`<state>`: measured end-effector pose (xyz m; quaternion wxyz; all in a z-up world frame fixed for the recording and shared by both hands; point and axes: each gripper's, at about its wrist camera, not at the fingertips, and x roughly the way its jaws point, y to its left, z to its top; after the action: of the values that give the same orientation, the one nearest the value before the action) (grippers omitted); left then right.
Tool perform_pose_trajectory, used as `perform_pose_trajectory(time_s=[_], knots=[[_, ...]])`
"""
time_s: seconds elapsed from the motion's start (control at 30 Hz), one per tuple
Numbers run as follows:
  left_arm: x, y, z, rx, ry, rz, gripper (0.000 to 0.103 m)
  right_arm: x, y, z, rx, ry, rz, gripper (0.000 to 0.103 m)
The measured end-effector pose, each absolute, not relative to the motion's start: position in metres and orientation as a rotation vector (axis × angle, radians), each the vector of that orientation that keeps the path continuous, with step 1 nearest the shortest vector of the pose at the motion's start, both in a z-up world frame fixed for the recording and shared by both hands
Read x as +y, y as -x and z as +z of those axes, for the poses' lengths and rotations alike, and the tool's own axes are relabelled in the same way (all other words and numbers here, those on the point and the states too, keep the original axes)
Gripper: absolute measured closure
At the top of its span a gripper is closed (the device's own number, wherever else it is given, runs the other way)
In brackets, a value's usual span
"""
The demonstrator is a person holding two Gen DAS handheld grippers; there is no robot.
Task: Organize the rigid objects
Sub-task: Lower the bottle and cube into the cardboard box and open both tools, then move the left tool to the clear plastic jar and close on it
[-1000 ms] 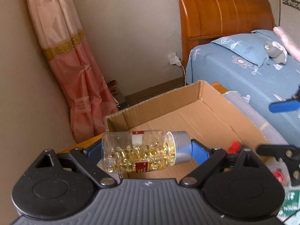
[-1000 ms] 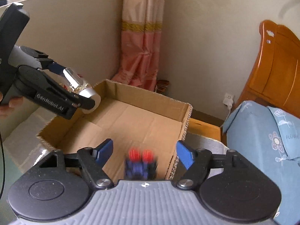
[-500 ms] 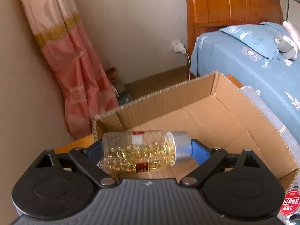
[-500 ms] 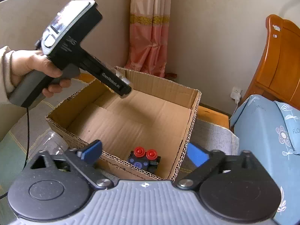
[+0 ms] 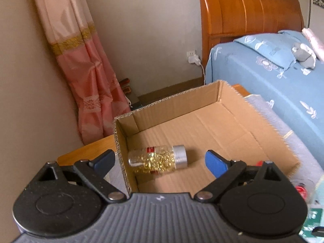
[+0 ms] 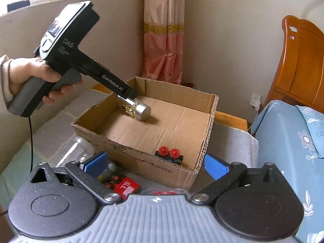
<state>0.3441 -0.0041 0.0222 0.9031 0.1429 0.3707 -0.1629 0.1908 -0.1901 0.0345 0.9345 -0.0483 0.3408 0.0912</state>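
**Pill bottle in the box, both grippers spread wide**

We've got the left gripper (image 5: 160, 160) hanging over the near-left corner of the cardboard box (image 5: 220, 93), fingers (image 5: 215, 163) released and wide apart, grasping nothing. The pill bottle (image 5: 158, 159) lies on its side on the box floor between them, silver cap pointing right, yellow capsules showing through the clear plastic, tucked close to the left wall. No finger touches it.

From the right wrist view we see the same bottle (image 6: 138, 109) with its cap facing us, the left gripper's (image 6: 129, 96) black tip right above it. Whether that tip touches the bottle there, we can't tell. A hand (image 6: 34, 75) holds the gripper's grey handle.

The right gripper (image 6: 156, 163) sits outside the box's near wall, fingers (image 6: 215, 167) also released, nothing between them. Inside the box's near-right corner sits a small dark toy (image 6: 169, 155) with two red knobs.

On the worktop in front of the box we spot a clear jar (image 6: 77, 151) on its side, a red packet (image 6: 126, 186) and a red-lidded round thing (image 6: 164, 193), partly hidden behind the gripper body. Blue bed (image 5: 273, 77) off to the right, pink curtain (image 5: 87, 70) behind.
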Motion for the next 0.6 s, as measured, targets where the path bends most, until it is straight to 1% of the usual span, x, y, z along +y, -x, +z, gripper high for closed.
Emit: perform_pose_trajectory(time_s=[0.07,0.27,0.47,0.6], knots=[[0.000,-0.329,0.028,0.752,-0.287,-0.332,0.003,-0.188,-0.180,0.036,0.685,0.088,0.189,0.000],[0.013,-0.276,0.030,0.699,-0.275,-0.320,0.001,-0.182,-0.145,0.026,0.658,0.084,0.131,0.000],[0.018,-0.226,0.003,0.703,-0.274,-0.303,0.001,-0.170,-0.102,-0.001,0.642,0.097,0.054,0.000],[0.025,-0.200,-0.015,0.712,-0.250,-0.280,0.001,-0.169,-0.076,-0.020,0.664,0.084,0.013,0.000]])
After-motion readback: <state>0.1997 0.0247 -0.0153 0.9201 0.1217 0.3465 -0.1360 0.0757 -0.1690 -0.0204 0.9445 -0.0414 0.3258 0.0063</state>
